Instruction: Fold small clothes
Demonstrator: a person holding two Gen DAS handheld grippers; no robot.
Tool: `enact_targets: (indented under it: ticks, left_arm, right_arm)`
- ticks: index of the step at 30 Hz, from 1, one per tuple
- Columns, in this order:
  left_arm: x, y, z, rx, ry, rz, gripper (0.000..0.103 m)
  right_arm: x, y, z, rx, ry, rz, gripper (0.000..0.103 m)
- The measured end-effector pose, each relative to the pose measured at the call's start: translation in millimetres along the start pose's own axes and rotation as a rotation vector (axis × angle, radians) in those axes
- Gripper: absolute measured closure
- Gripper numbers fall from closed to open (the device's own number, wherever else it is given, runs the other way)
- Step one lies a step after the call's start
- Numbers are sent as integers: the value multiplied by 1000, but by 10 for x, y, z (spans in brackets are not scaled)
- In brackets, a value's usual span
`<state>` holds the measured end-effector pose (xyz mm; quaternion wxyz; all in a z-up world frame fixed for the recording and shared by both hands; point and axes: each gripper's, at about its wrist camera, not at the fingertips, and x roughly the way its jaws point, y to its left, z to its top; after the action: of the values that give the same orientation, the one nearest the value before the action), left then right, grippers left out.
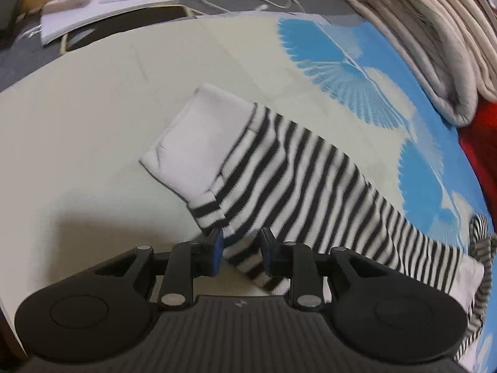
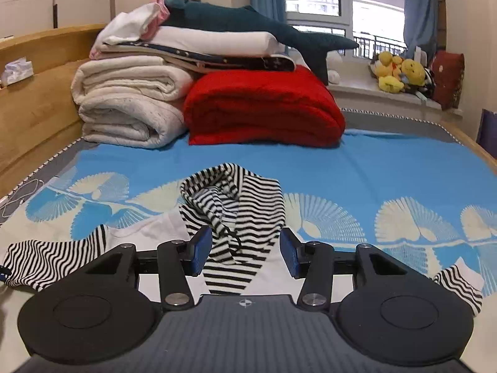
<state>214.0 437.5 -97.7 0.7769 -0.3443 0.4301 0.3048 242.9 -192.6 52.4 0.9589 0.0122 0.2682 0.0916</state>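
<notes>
Left claw (image 1: 239, 250), half-spread, straddles the sleeve cuff of the striped top (image 1: 310, 180) lying flat on the bed (image 1: 93, 118), right claw (image 2: 246, 250) gaping over its hood, so next, I reckon, pinch that cuff and fold inward

Black-and-white striped garment (image 2: 236, 217) lies spread on the bedsheet; hood crumpled, sleeves outstretched
</notes>
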Motion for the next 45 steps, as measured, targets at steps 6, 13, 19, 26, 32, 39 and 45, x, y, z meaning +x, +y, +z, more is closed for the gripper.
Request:
enact_targets:
  ticks: [6,13,19,26,32,39,45]
  left_arm:
    - [-37,-114,25,-31,-26,55,103]
    - [-215,-220,64,-52,-134,97,103]
    - [-154,-189,55,-157,-31,107,52]
    - [-10,-141,55,-64,-39,153,99]
    - [-439,-521,74,20,-205,45,99]
    - [-1173,-1649,-473,291,-319,-279,99]
    - [-1525,-2607,-1429,571,-135,-637,98]
  right_arm:
    - [55,-115,-72,28,40,-9,53]
    - [26,-266,-171,35,60,-33,53]
    - [-1,-372,-199,46,69,-43,53]
    - [25,-392,-242,34,88,-37,53]
    - [63,-353,-231,32,91,-35,53]
    - [136,-362,-235,44,114,-58,53]
    - [295,-424,-272,103,145,-85,60]
